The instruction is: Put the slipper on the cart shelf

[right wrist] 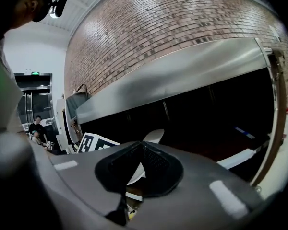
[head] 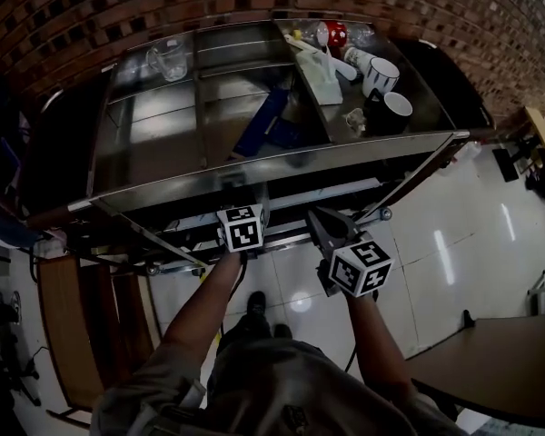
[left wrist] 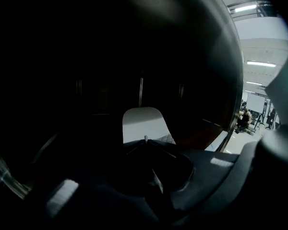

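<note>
Slipper (left wrist: 143, 123) sits pinched by its edge in the closed left claw (left wrist: 145, 139), held under the cart (head: 282, 160) top, likely to reach the shelf below. Right claw (right wrist: 143, 146), closed and empty, hovers outside the cart's front.

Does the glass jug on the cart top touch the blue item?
Apart. In the head view the glass jug stands near the far left of the cart top and the blue item lies near the middle, bare steel between them.

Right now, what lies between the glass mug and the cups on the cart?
Head view: a blue object and a pale cloth lie between glass mug and cups.
</note>
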{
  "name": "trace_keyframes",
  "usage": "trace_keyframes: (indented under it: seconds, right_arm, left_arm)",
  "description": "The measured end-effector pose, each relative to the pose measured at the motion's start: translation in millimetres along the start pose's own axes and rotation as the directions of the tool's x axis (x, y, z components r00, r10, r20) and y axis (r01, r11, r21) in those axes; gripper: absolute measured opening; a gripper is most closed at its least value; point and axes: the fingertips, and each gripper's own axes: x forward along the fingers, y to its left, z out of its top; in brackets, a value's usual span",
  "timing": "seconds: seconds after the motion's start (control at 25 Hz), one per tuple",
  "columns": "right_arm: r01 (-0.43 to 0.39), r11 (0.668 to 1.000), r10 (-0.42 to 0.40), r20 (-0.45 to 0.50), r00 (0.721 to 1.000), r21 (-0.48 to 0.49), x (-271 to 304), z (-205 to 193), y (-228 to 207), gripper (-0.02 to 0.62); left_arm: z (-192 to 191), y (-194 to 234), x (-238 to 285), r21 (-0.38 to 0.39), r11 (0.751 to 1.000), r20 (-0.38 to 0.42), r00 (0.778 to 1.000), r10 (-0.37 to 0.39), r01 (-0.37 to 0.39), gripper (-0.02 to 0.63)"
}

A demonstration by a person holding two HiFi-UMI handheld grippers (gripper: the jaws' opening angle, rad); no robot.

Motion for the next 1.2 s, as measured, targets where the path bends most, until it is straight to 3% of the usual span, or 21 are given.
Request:
trace_keyframes:
  seconds: [0.28, 0.64, 0.88, 1.2]
  right_arm:
    - [0.057, 0.998, -0.057, -0.001, 0.998, 0.022, -7.2, -4.8, -9.6, -0.002]
    - [0.07, 0.997, -0.07, -0.003, 0.998, 0.027, -25.6, -11.5, -6.3, -0.002]
    - [0.025, 1.0, -0.025, 0.023, 0.999, 0.004, -41.7, -4.1, 11.1, -0.002]
    - [-0.076, 0.994, 0.08, 0.044, 0.996, -0.075, -66.6, 3.8, 42.9, -0.002]
  left_arm:
    - [3.2, -7.5, 21.2, -0.001, 1.0, 0.021, 1.0, -0.014, 0.014, 0.032]
    - [17.8, -26.9, 4.0, -0.008, 0.993, 0.095, 0.989, -0.114, 0.115, 0.133]
    - [23.9, -36.3, -46.6, -0.009, 0.992, 0.127, 0.984, -0.127, 0.129, 0.127]
    - [32.6, -61.4, -150.8, 0.024, 0.982, 0.187, 0.964, -0.188, 0.187, 0.039]
